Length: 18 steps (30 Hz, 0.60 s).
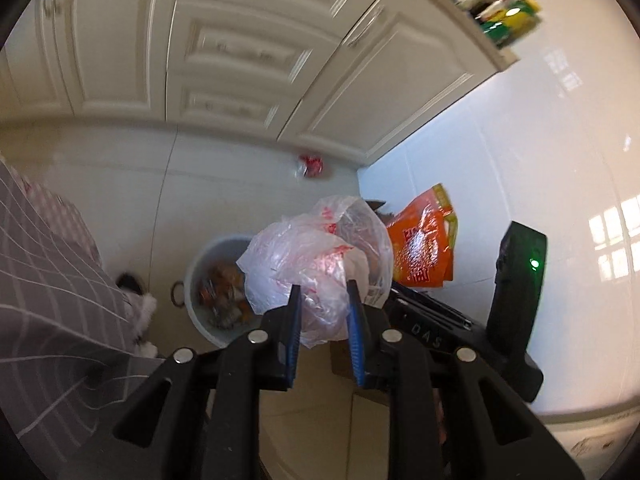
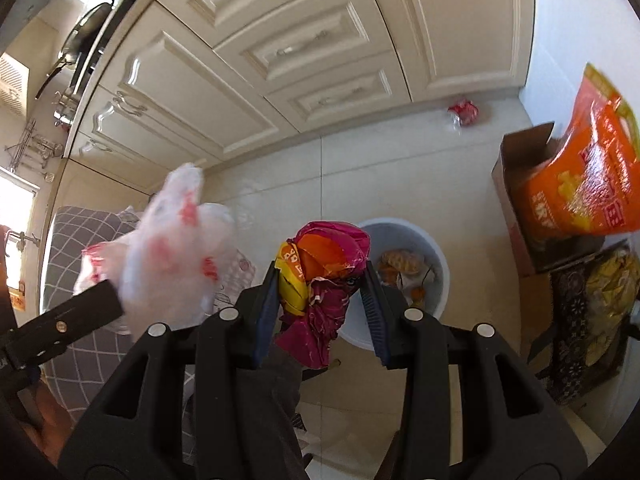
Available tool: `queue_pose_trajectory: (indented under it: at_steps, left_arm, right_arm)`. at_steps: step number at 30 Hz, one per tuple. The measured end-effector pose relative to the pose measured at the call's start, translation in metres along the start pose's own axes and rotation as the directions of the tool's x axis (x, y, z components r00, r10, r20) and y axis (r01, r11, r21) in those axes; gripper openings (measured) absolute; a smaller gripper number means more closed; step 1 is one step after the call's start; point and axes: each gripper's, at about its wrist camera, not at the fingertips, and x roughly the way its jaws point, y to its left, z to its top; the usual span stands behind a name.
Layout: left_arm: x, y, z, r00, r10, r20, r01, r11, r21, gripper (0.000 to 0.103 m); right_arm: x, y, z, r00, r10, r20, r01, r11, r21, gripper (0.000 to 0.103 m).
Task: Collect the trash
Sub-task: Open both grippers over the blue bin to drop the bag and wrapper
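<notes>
My left gripper (image 1: pixel 323 300) is shut on a crumpled clear plastic bag with red print (image 1: pixel 316 256), held above the floor beside a pale round trash bin (image 1: pixel 200 308) with rubbish inside. The bag also shows in the right wrist view (image 2: pixel 168 260), at the left. My right gripper (image 2: pixel 322 280) is shut on a crumpled magenta, orange and yellow snack wrapper (image 2: pixel 324 276), held over the near rim of the same bin (image 2: pixel 436 256). A small red-and-clear piece of trash (image 1: pixel 310 165) lies on the floor by the cabinet base; it also shows in the right wrist view (image 2: pixel 463 113).
Cream cabinets (image 1: pixel 240 48) run along the back. A cardboard box (image 2: pixel 516 184) with an orange bag (image 2: pixel 584 176) stands right of the bin against the white wall. A grey checked cloth (image 1: pixel 44 264) is at the left. The person's slippered foot (image 1: pixel 138 304) stands near the bin.
</notes>
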Motion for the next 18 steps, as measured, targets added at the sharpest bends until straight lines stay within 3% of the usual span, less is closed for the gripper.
queue_pose_trajectory:
  at_steps: [1, 2, 3, 6, 11, 18]
  left_arm:
    - [0.007, 0.003, 0.003, 1.0, -0.002, -0.023, 0.002, 1.0, -0.018, 0.026]
    - [0.016, 0.008, 0.005, 0.998, 0.014, -0.055, -0.016, 0.999, -0.035, 0.039]
    - [0.019, 0.01, 0.005, 0.998, 0.03, -0.064, -0.032, 0.999, -0.038, 0.059]
    - [0.016, 0.019, 0.002, 0.997, 0.062, -0.051, -0.064, 0.997, -0.051, 0.074]
    - [0.004, 0.02, 0.003, 0.994, 0.106, -0.021, -0.107, 0.994, -0.026, 0.085]
    - [-0.025, 0.007, 0.0, 0.982, 0.179, 0.064, -0.181, 0.983, 0.028, 0.094]
  right_arm:
    - [0.003, -0.001, 0.0, 1.0, -0.001, -0.002, 0.001, 1.0, 0.006, 0.043]
    - [0.006, -0.003, 0.0, 1.0, -0.003, -0.002, 0.003, 1.0, 0.014, 0.061]
    - [0.009, -0.006, 0.0, 1.0, -0.008, -0.002, 0.008, 1.0, 0.025, 0.078]
    - [0.013, -0.011, -0.001, 1.0, -0.019, -0.01, 0.019, 0.999, 0.044, 0.088]
    - [0.014, -0.018, -0.005, 0.999, -0.038, -0.01, 0.039, 0.997, 0.07, 0.095]
    - [0.001, -0.01, -0.008, 0.998, -0.057, 0.014, 0.056, 0.996, 0.066, 0.096]
